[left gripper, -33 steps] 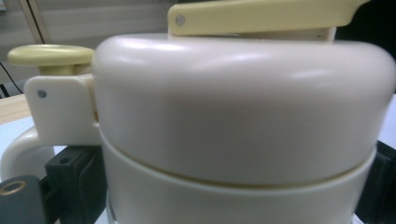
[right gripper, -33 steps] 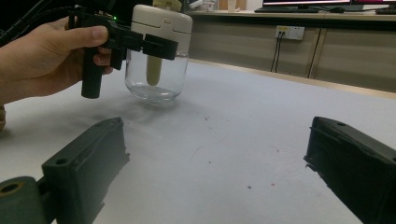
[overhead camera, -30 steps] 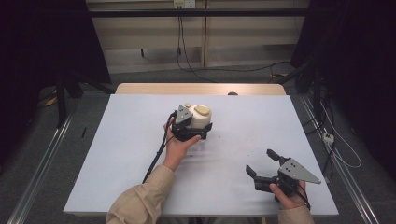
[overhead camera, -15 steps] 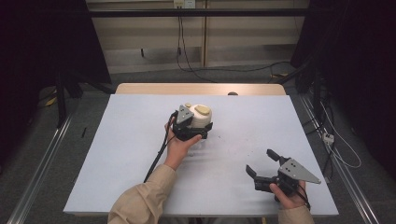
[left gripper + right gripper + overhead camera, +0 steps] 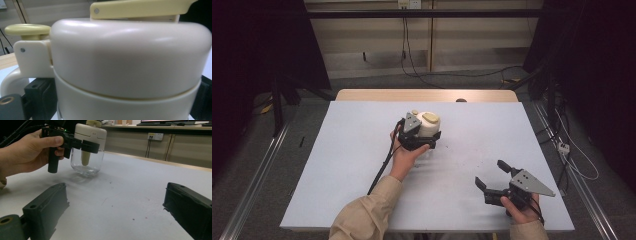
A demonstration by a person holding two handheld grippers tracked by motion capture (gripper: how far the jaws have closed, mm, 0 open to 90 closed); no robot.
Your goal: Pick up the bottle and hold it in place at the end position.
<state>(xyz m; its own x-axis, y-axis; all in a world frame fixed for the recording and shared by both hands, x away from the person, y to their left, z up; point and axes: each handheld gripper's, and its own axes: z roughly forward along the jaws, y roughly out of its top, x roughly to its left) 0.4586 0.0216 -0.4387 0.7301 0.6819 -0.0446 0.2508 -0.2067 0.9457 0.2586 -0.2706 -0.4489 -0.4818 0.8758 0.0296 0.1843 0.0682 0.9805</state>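
Jar with the cream lid stands near the middle of the light blue table, a little toward the far side, and you hold it with your left gripper. In the right gripper view you can see that its lower part is clear glass and its upper part is a cream plastic cap, with a pale tube going down inside the glass. The jaws of your left gripper are clamped on the jar from both sides, just where the cap meets the glass. In the left gripper view the cream cap is very close to the camera; a pale yellow lever lies on top of it and a round yellow button sits at the left, above a cream handle. The glass bottom looks to be resting on the table, but I cannot tell this for sure.

Your left hand is around the grip of that gripper, and its black cable trails back along the table toward you.

Your right gripper is well apart from the jar, near the front right part of the table. Its jaws are spread wide and hold nothing; in the right gripper view only bare table surface lies between them. Your right hand holds it low over the table. Some small dark specks are on the table surface between the jar and this gripper.
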